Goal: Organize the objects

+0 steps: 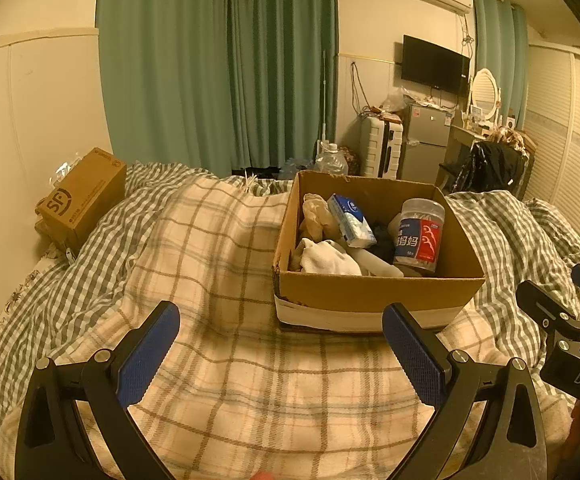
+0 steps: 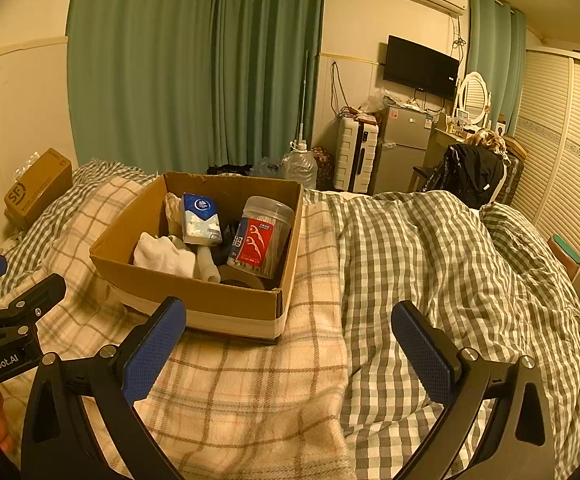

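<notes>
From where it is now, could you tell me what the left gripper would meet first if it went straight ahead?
Probably the plaid blanket on the bed, just left of the cardboard box. The left gripper is open and empty, though depth is unclear.

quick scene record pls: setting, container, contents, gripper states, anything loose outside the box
setting: bed with beige plaid blanket over green-checked duvet
container: open brown cardboard box, resting on the blanket
contents: clear plastic floss-pick jar with red-blue label, blue-white tissue pack, white folded cloth; other items unclear
left gripper: open, empty, short of the box
right gripper: open, empty
outside box: second brown cardboard box marked SF by the wall
</notes>
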The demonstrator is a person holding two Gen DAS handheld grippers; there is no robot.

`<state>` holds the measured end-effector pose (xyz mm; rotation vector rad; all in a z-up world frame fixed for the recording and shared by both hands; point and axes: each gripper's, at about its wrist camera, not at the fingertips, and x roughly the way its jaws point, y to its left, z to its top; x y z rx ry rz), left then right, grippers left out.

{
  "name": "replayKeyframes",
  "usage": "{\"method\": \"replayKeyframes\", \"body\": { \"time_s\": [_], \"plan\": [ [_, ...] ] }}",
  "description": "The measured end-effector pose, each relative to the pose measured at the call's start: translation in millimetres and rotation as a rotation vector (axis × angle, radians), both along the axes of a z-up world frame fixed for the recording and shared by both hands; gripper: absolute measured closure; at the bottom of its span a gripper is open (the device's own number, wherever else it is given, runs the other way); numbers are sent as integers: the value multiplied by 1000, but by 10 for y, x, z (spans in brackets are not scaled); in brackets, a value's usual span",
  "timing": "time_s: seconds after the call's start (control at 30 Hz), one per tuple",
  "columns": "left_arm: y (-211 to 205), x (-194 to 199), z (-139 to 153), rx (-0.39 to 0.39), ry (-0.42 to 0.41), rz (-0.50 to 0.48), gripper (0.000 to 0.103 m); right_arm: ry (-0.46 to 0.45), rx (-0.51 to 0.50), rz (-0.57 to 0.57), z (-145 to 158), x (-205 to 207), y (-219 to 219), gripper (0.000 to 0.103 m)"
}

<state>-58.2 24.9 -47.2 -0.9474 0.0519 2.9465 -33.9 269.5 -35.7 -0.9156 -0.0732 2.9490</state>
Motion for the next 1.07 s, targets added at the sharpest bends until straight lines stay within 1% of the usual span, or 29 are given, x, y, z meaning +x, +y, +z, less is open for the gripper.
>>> {"method": "replayKeyframes", "body": {
  "time_s": [1.07],
  "plan": [
    [6,28,33,-18,13,5,0,-1,1,0,1,-2,1,0]
  ]
}}
